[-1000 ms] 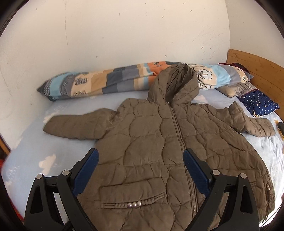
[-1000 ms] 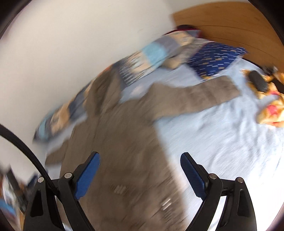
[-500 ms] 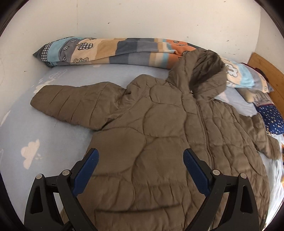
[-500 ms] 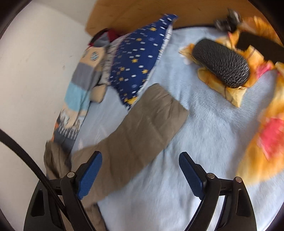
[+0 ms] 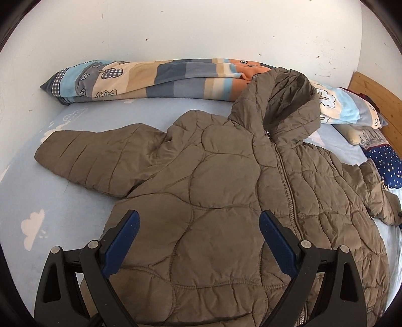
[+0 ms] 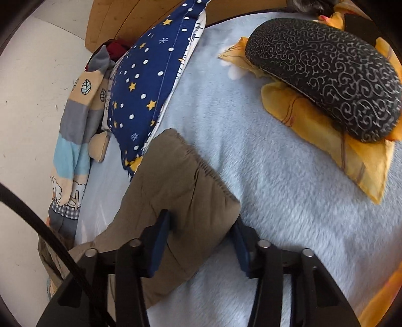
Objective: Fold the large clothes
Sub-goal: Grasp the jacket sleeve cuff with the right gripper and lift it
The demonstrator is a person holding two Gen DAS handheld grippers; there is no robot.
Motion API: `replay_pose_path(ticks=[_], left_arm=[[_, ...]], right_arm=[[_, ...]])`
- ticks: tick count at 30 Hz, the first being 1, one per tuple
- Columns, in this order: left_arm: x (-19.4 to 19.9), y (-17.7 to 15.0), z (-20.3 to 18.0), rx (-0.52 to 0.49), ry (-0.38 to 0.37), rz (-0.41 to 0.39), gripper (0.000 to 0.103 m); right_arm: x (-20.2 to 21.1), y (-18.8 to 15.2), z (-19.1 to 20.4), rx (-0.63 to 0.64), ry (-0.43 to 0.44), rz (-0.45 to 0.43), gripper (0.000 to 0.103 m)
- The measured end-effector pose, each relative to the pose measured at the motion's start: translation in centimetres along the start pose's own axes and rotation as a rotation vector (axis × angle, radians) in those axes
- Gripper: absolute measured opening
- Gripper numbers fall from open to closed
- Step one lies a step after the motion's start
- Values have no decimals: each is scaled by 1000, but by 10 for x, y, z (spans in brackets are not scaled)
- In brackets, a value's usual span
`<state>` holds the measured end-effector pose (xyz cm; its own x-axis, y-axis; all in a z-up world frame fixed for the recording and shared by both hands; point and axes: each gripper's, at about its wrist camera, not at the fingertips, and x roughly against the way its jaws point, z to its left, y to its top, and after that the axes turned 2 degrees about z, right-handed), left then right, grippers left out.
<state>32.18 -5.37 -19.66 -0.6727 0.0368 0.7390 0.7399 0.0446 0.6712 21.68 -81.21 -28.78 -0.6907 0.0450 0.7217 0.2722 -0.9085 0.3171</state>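
Observation:
A brown quilted hooded jacket (image 5: 226, 196) lies spread face up on the light blue bed sheet (image 5: 37, 196), zipped, both sleeves out to the sides. My left gripper (image 5: 198, 234) is open and empty, hovering over the jacket's lower left front. In the right wrist view the jacket's right sleeve (image 6: 176, 191) lies on the sheet with its cuff near a star pillow. My right gripper (image 6: 201, 236) has its jaws partly closed around the sleeve, one finger on each side; whether the pads are pressing the cloth is unclear.
A rolled striped blanket (image 5: 155, 75) lies along the white wall behind the hood. A navy star pillow (image 6: 153, 83) and wooden headboard (image 6: 155, 15) are beyond the sleeve. A black patterned case (image 6: 326, 75) rests on yellow cloth (image 6: 334, 140) to the right.
My right gripper has come down onto the sleeve and its jaws have narrowed around it. My left gripper has shifted slightly over the jacket's front and stays open.

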Motion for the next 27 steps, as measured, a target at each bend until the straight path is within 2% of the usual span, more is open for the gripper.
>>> replay_pose_path(ticks=[1, 3, 4, 8, 15, 20, 24, 27], left_arm=[[0, -1, 0, -3, 2, -3, 95], [2, -1, 0, -3, 3, -6, 95], [2, -1, 1, 0, 3, -9, 95], [5, -2, 4, 11, 4, -14, 95], [14, -2, 8, 4, 6, -36, 95], [19, 1, 16, 9, 8, -33, 95], [22, 3, 25, 24, 9, -29, 95], [27, 4, 31, 29, 12, -35, 95]], right_arm=[[-1, 2, -1, 2, 2, -1, 40], [0, 3, -1, 6, 11, -11, 24], [5, 3, 1, 13, 23, -27, 22], [31, 3, 14, 57, 41, -83, 18], [100, 15, 61, 158, 35, -198, 16], [154, 22, 122, 254, 77, -244, 15], [190, 6, 186, 359, 126, -271, 15], [212, -18, 242, 453, 177, -272, 14]])
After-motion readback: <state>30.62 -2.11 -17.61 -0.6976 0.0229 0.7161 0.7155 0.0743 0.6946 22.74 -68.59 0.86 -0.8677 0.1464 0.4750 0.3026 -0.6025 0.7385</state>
